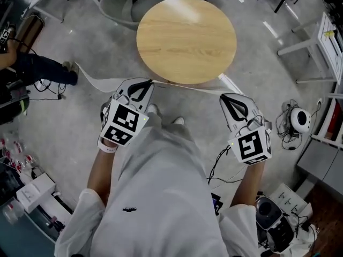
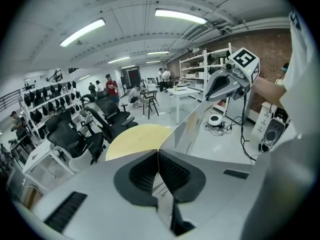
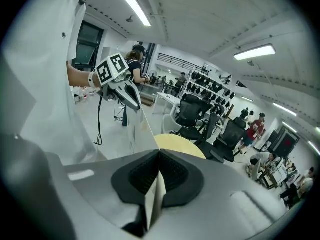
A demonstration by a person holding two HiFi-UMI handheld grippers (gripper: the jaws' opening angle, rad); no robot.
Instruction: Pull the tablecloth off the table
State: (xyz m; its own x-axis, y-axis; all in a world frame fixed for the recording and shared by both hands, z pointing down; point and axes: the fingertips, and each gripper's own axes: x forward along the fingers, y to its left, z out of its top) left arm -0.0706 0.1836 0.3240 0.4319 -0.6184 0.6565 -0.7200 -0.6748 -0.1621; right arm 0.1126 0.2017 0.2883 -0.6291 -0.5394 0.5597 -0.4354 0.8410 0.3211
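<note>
The round wooden table [image 1: 186, 39] stands bare ahead of me. The pale tablecloth [image 1: 185, 88] hangs off it, stretched taut as a thin band between my two grippers, with a loose end trailing left toward the floor. My left gripper [image 1: 150, 82] is shut on one end of the cloth, my right gripper [image 1: 222, 95] on the other. In the left gripper view the cloth [image 2: 192, 126] runs from the shut jaws [image 2: 158, 152] up to the right gripper [image 2: 207, 97], past the table [image 2: 135, 141]. The right gripper view shows the cloth [image 3: 134, 134] pinched in its jaws [image 3: 159, 152], leading to the left gripper [image 3: 138, 107].
A grey chair [image 1: 120, 4] stands behind the table. A person [image 1: 37, 68] sits at the left by cables. A white round device [image 1: 300, 119] with cords lies on the floor at right, beside white shelving [image 1: 327, 42]. Boxes [image 1: 35, 189] sit near my feet.
</note>
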